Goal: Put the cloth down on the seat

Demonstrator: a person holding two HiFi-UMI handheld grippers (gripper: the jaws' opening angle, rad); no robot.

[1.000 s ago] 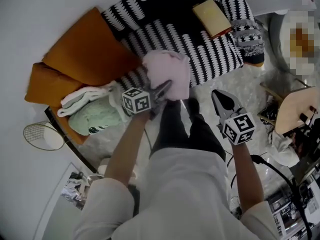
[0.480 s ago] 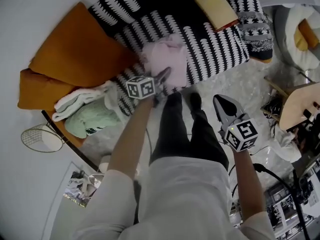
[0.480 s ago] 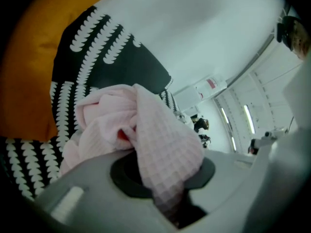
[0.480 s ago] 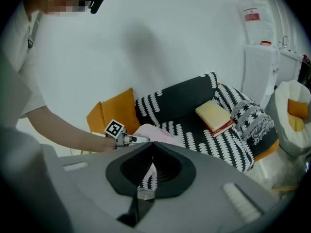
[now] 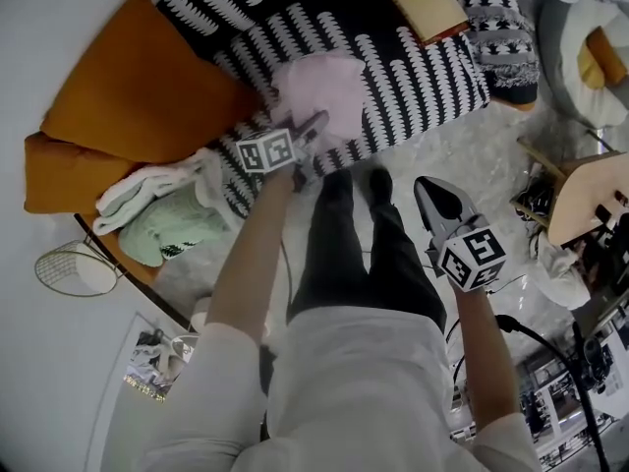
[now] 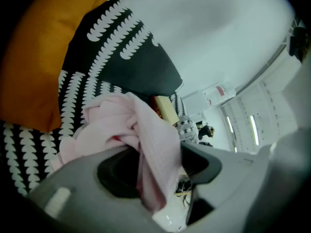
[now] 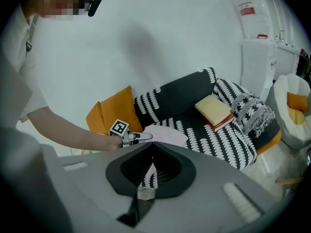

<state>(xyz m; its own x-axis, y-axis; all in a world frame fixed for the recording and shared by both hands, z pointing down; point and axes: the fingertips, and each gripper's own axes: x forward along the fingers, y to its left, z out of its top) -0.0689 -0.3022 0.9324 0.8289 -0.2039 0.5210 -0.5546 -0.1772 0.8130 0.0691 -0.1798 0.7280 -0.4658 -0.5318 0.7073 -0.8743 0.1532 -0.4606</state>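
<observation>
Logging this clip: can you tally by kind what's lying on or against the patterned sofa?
Orange cushions: 2
Folded towels: 2
Pink cloth: 1
Yellow book: 1
Patterned throw: 1
Total: 7

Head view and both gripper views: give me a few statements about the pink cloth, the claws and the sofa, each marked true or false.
1. The pink cloth rests on the patterned sofa seat. True.
2. The left claw clamps the cloth tight. False: its jaws have just been opening and stand apart, with the cloth loose between them.
3. The right claw is shut and empty. True.
4. The yellow book lies on the floor. False: it lies on the seat.
</observation>
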